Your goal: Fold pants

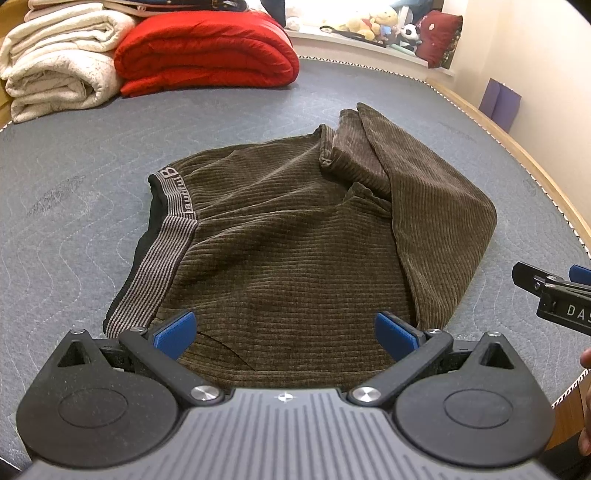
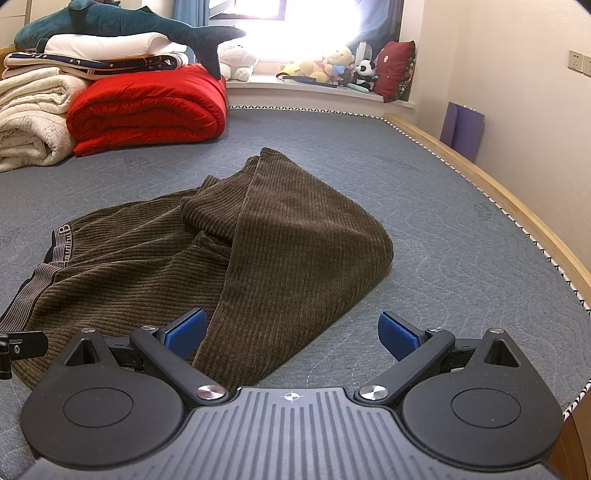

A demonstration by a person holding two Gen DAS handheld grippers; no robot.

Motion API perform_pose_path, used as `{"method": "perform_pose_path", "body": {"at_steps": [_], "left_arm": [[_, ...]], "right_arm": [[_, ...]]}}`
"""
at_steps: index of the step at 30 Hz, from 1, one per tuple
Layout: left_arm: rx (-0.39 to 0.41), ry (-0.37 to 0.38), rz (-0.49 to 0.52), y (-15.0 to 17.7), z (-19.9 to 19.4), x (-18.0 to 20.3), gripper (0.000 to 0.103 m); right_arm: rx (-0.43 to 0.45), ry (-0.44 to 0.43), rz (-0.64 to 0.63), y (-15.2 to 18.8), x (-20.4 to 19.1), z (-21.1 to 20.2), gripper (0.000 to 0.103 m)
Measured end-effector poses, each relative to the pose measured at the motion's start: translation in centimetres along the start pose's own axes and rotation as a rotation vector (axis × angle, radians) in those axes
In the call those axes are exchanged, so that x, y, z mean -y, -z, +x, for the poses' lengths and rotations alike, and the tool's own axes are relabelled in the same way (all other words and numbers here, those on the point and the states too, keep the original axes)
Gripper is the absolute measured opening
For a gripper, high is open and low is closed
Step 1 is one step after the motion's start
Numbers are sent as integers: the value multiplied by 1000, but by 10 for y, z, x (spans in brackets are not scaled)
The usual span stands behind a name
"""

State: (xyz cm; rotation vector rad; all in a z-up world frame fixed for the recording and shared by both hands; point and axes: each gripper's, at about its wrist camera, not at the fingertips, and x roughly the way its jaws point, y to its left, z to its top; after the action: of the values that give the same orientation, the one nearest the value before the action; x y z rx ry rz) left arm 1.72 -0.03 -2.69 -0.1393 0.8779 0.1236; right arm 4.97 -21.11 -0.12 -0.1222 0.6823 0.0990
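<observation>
It was a bedroom in a home. A bed with a grey quilted mattress and a wooden rim filled most of both views. Folded bedding was stacked at its far left: a red quilt, cream blankets beside it, and a plush shark lying on top of the pile. Beyond the bed, a bright window ledge carried soft toys and a dark red cushion. Plain cream walls closed the right side, with sockets set in one.
</observation>
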Motion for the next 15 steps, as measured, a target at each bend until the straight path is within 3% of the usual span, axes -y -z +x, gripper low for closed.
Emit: {"method": "perform_pose_path", "body": {"at_steps": [15], "left_arm": [[-8, -1, 1, 0, 0, 0, 103]], "right_arm": [[-2, 0, 1, -1, -1, 2, 99]]}}
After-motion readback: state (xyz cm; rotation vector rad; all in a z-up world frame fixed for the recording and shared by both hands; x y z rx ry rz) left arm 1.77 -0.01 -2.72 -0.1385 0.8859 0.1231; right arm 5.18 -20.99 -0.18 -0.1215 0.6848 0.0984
